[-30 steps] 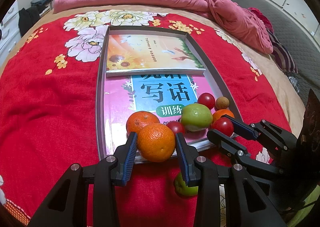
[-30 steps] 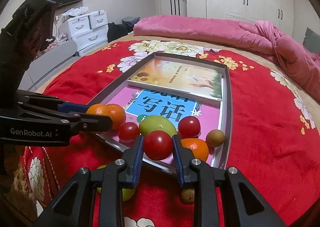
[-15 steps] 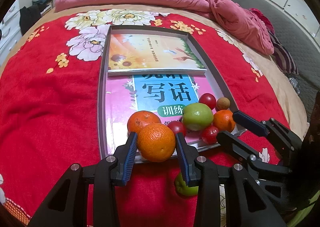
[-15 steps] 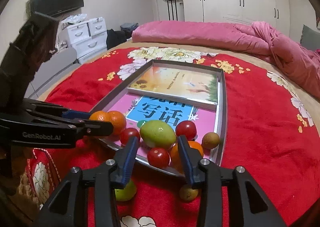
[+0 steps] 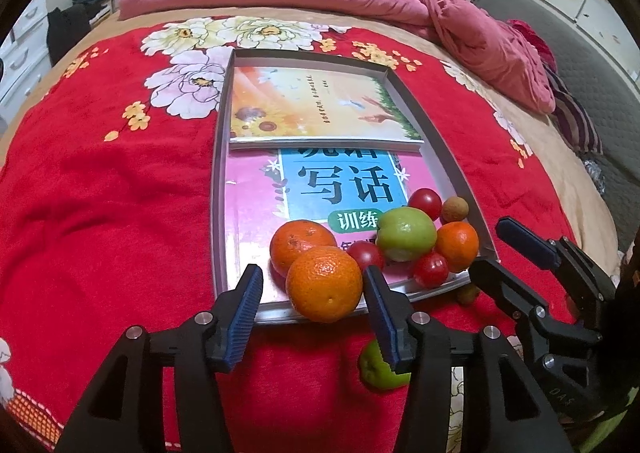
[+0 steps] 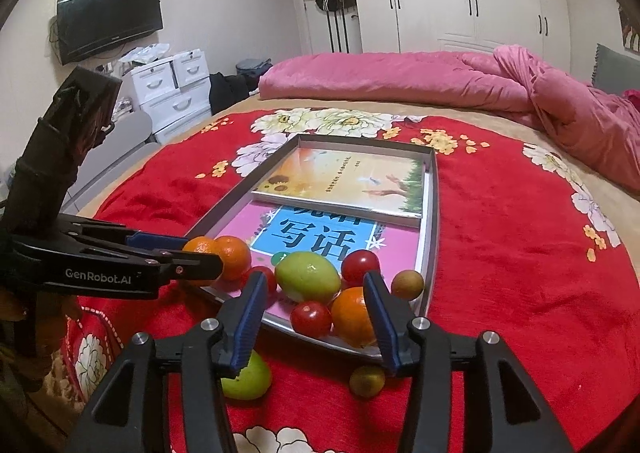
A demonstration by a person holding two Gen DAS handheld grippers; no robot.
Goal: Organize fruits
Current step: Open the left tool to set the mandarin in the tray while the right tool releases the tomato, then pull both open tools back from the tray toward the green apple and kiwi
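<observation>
At tray's near edge: left gripper and right gripper fingers apart, empty; orange placed. Next: green fruit on blanket.

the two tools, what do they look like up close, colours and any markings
Both tools match. The left tool and right tool have angular matte black plastic fingers with round silver screw heads at the joints and ribbed blue pads on the inner faces. The left tool's side reads "GenRobot.AI" in white. No cables or sleeves show.
</observation>
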